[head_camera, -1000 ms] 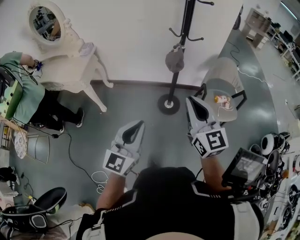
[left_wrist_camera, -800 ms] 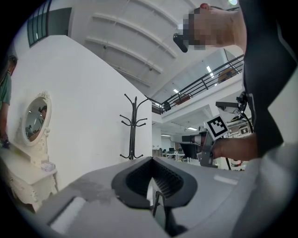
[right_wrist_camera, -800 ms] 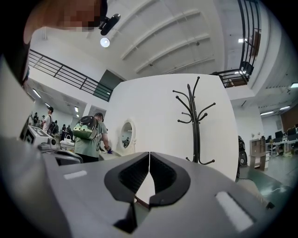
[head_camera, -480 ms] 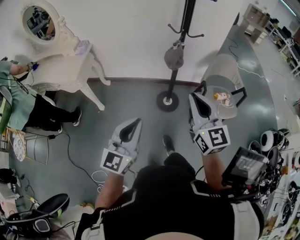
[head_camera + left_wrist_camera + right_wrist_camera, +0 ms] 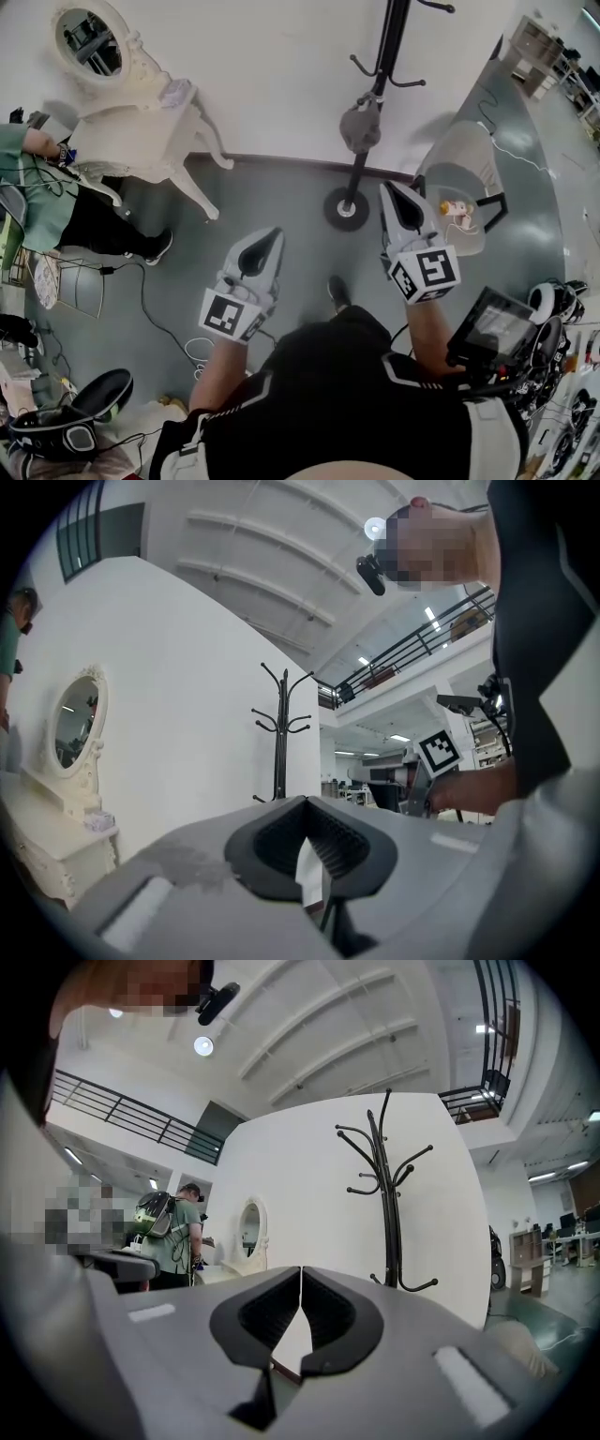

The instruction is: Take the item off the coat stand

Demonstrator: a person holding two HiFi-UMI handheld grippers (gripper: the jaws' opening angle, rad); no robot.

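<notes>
The black coat stand [image 5: 380, 84] rises by the white wall on a round base [image 5: 347, 208]. A grey item [image 5: 359, 127] hangs from one of its low hooks. My left gripper [image 5: 274, 234] is shut and empty, a stretch short of the base and to its left. My right gripper [image 5: 389, 187] is shut and empty too, just right of the base and below the grey item. The left gripper view has the stand [image 5: 279, 742] straight beyond the shut tips [image 5: 305, 802]. In the right gripper view the stand [image 5: 389, 1204] is right of the shut tips [image 5: 301, 1271]; the item is hidden there.
A white dressing table [image 5: 141, 131] with an oval mirror [image 5: 89, 42] stands at the left wall, a person in green [image 5: 37, 187] beside it. A round glass side table [image 5: 459, 178] is right of the stand. Cables [image 5: 150, 300] lie on the floor; gear [image 5: 553, 319] fills the right.
The person has stepped toward the stand, and a shoe now shows ahead of the body. Both grippers have been carried forward with it, still shut.
</notes>
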